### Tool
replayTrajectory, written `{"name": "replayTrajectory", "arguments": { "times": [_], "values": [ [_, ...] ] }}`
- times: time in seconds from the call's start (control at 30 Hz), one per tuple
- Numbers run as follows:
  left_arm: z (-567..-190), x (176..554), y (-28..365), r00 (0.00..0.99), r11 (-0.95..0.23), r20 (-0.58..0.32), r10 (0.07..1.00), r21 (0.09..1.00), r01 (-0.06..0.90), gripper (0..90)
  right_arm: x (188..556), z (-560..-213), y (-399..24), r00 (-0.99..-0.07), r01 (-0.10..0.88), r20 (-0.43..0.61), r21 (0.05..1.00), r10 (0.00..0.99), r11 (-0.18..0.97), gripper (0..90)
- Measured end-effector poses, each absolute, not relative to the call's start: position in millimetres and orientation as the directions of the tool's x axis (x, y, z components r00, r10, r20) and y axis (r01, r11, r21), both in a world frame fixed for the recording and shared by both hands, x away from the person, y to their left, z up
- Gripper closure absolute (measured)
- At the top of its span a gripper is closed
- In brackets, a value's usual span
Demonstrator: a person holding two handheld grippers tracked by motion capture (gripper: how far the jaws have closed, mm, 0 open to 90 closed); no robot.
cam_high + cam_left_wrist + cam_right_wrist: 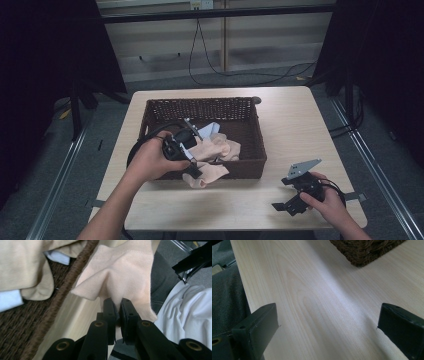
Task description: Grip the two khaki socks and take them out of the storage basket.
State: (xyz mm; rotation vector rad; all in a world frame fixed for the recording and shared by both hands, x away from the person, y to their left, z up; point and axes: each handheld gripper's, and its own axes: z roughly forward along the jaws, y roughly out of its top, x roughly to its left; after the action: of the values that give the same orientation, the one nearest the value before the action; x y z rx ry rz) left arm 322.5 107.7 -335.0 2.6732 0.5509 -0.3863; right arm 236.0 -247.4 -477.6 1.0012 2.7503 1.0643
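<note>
We have the peach sock (pixel 117 272) pinched in the left gripper (pixel 118 311), its fingers (pixel 110 308) pressed together on a fold of the fabric. In the high view it sits at the lower middle of the frame, draped over the near wall of the wicker basket (pixel 250 107) and spilling onto the desk (pixel 295 125). It is soft, matte knit, with a stitched hem line near the top of the left gripper view, gathered into ridges where the grip bites. Our guess is the sock is being drawn out of the basket. To do that well, we would lift up before pulling toward us, so the cloth clears the rough woven rim instead of snagging, and we would keep the bite deep on the fold, since thin knit slips easily. More peach fabric and a pale blue piece (pixel 210 129) lie inside the basket, and they could drag along. Lower right of the frame, the right gripper (pixel 290 200) rests on bare desk, fingers spread wide around nothing.
</note>
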Motion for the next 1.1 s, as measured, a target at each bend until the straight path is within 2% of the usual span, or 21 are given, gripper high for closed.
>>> {"name": "replayTrajectory", "arguments": {
  "times": [0.3,0.7,0.73,0.83,0.87,1.1],
  "values": [
    [-353,314,100,0.896,-0.860,-0.333,0.294,0.316,0.400,83.9,236,-477,-247,-0.793,0.559,0.195,0.611,0.577,0.561,2.2],
    [-386,309,93,0.884,-0.858,-0.372,0.284,0.314,0.407,82.5,236,-477,-247,-0.794,0.557,0.192,0.611,0.577,0.563,2.2],
    [-386,309,93,0.884,-0.860,-0.379,0.274,0.316,0.401,81.0,236,-477,-247,-0.794,0.556,0.192,0.611,0.577,0.563,2.2],
    [-384,309,94,0.877,-0.855,-0.401,0.267,0.321,0.407,68.4,236,-477,-247,-0.794,0.557,0.192,0.610,0.576,0.564,2.2],
    [-382,309,94,0.876,-0.859,-0.406,0.261,0.315,0.403,67.3,236,-477,-247,-0.793,0.558,0.193,0.610,0.577,0.563,2.2],
    [-361,313,98,0.888,-0.837,-0.354,0.294,0.354,0.418,49.2,236,-477,-246,-0.794,0.557,0.193,0.610,0.577,0.563,2.2]
  ]
}}
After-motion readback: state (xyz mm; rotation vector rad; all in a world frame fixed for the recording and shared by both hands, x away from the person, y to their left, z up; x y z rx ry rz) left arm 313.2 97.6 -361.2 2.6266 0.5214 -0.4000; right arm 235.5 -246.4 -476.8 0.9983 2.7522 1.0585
